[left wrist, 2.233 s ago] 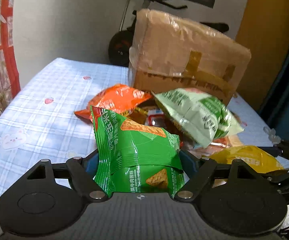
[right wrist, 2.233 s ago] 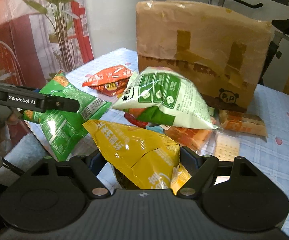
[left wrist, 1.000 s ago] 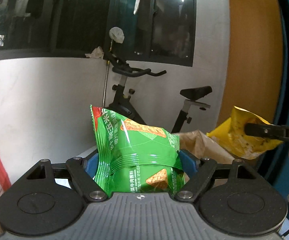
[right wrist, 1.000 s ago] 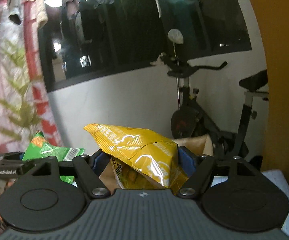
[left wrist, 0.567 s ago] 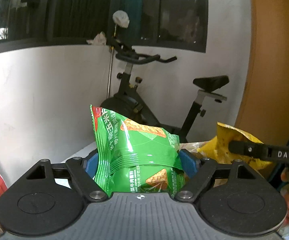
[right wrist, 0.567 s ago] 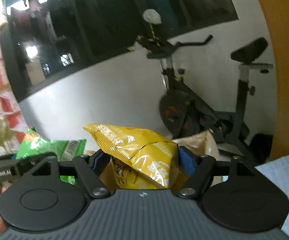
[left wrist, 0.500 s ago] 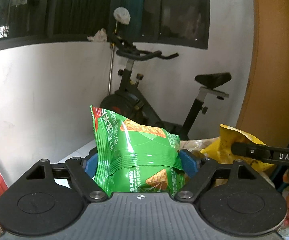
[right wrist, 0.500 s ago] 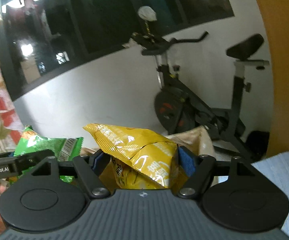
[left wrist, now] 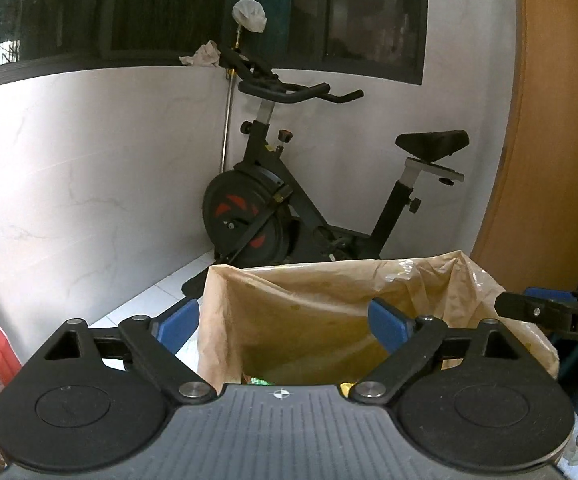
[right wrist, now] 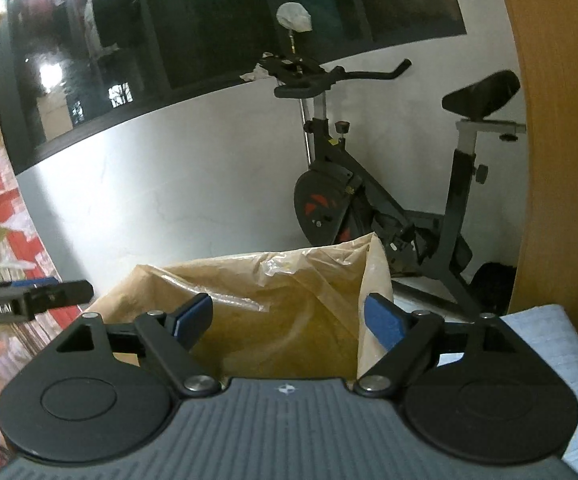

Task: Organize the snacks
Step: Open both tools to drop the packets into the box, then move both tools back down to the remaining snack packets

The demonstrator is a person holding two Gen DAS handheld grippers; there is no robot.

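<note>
Poised above the open tape-patched brown cardboard box (left wrist: pixel 309 320): left gripper (left wrist: pixel 281 322) and right gripper (right wrist: pixel 287 316), jaws just opened, empty. Green and yellow snack packets (left wrist: pixel 255 380) dropped inside; other snacks unseen.

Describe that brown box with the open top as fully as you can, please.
The brown box is cardboard wrapped in crinkled clear plastic film, standing upright with its top open and its rim uneven and creased. Its inner walls look plain tan. Deep inside, slivers of green and yellow packaging show. It stands before an exercise bike. The open left tool and right tool hover over its mouth; neither visibly touches it.
</note>
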